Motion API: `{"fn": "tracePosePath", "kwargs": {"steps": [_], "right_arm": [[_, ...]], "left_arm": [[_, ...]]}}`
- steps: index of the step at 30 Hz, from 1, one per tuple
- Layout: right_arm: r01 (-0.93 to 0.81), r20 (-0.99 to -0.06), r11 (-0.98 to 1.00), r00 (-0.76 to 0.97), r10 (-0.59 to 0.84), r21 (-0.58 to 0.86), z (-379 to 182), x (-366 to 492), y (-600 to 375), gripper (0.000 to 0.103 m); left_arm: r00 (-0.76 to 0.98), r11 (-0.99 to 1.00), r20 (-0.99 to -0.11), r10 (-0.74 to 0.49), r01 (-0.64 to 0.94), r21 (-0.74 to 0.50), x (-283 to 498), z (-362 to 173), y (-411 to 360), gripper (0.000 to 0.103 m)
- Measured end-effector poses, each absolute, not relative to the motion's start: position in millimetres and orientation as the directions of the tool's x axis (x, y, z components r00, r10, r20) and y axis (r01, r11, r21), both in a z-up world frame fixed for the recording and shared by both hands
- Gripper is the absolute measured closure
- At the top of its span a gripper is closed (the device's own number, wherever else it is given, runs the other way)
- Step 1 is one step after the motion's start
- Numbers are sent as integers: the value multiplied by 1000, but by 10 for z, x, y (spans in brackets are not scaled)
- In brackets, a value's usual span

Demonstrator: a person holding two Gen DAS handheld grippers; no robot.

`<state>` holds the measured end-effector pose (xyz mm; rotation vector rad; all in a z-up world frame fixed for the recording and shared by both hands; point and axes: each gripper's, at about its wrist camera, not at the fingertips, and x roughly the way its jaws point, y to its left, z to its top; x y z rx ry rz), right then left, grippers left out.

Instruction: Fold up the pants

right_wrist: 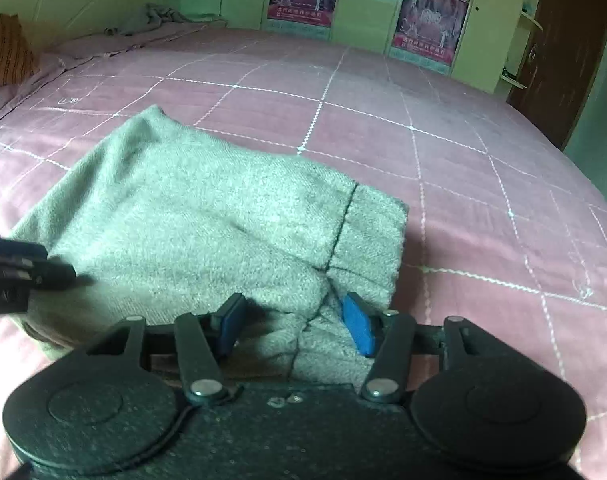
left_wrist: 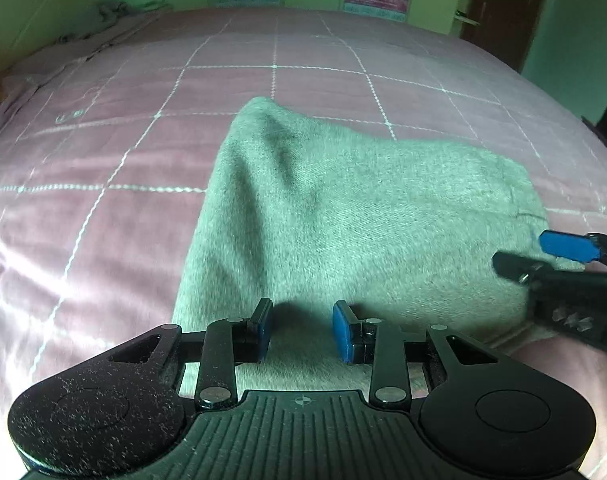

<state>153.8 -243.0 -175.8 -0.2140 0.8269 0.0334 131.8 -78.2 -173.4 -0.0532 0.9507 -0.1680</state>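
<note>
While folded on bed (left_wrist: 103, 208): 1 pants (left_wrist: 343, 220) | 2 grippers, L (left_wrist: 302, 330) + R (right_wrist: 294, 326), both agape, empty

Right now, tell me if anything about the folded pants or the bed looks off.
The folded pants lie skewed to the pink bedspread's grid lines, and their far left corner humps up instead of lying flat. Crumpled cloth sits at the bed's far edge. Nothing looks torn or spilled.

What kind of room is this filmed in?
Most likely a bedroom: a wide bed under a pink quilted bedspread, light green cupboard doors carrying posters, and a dark brown wooden door.
</note>
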Motion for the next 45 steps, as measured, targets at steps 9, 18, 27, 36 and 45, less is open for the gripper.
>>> {"fn": "tracePosePath", "kwargs": {"steps": [9, 18, 27, 36, 45], "right_arm": [[-84, -732, 987, 680, -44, -137, -1751, 1319, -2442, 45], [-55, -728, 993, 684, -41, -107, -1651, 1164, -2406, 36], [-15, -716, 998, 697, -33, -61, -1513, 1091, -2456, 44], [-66, -751, 990, 658, -49, -123, -1660, 1124, -2389, 31], [-20, -775, 1000, 632, 16, 5, -1807, 940, -2569, 36]], "left_arm": [[567, 987, -808, -162, 100, -128, 1207, -1743, -752, 70], [577, 991, -806, -136, 92, -102, 1131, -1726, -807, 70], [576, 991, -807, -133, 96, -95, 1071, -1709, -816, 69], [583, 992, -804, -119, 97, -77, 1048, -1736, -837, 69], [574, 992, -811, -115, 106, -66, 1058, -1733, -853, 69]]}}
